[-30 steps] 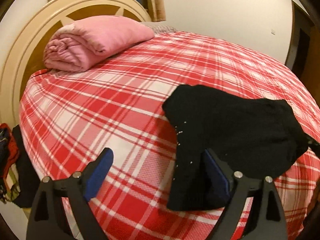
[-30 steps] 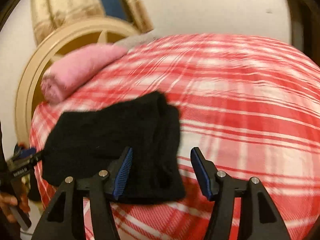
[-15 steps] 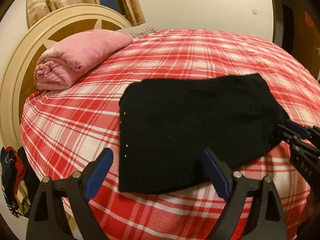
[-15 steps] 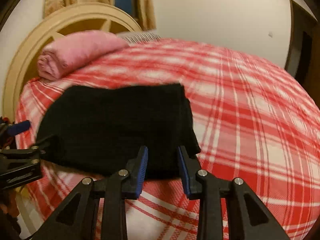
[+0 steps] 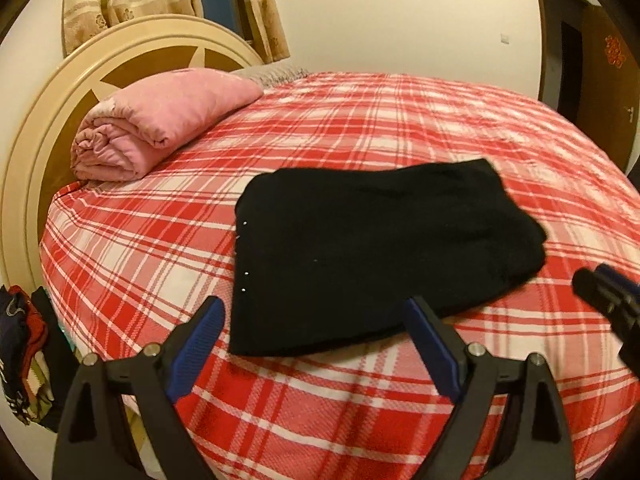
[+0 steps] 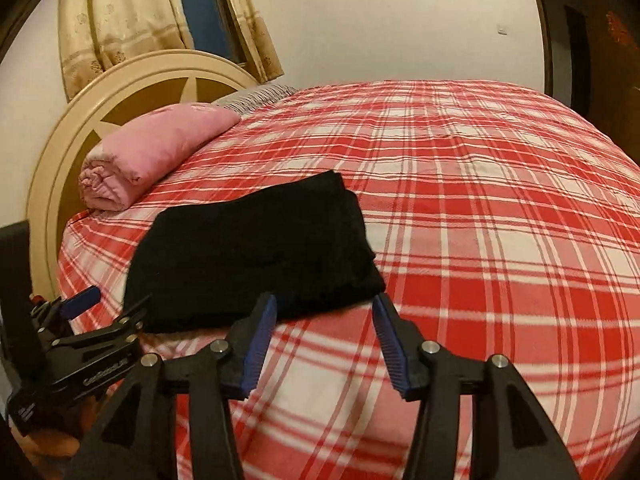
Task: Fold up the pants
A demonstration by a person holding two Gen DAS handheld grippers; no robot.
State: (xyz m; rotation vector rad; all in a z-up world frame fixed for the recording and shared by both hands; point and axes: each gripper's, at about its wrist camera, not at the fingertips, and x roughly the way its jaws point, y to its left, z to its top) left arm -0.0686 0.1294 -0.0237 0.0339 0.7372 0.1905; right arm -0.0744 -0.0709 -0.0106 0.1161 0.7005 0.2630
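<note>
The black pants [image 5: 372,256] lie folded in a flat rectangle on the red plaid bed [image 5: 360,140], near its front edge; they also show in the right wrist view [image 6: 256,256]. My left gripper [image 5: 316,320] is open and empty, just short of the pants' near edge. My right gripper [image 6: 324,312] is open and empty at the pants' near right corner, not touching the cloth. The right gripper's tip shows at the right edge of the left wrist view [image 5: 608,292]. The left gripper shows at the lower left of the right wrist view [image 6: 80,332].
A rolled pink blanket [image 5: 160,120] lies by the round cream headboard [image 5: 48,120]. Clothes [image 5: 20,360] hang off the bed's left side. A dark doorway [image 5: 572,60] stands at the far right. Curtains [image 6: 120,20] hang behind the headboard.
Both grippers have drawn back from the pants. The right gripper, narrowed over the cloth edge half a second ago, has opened. The pants now lie flat and still.
</note>
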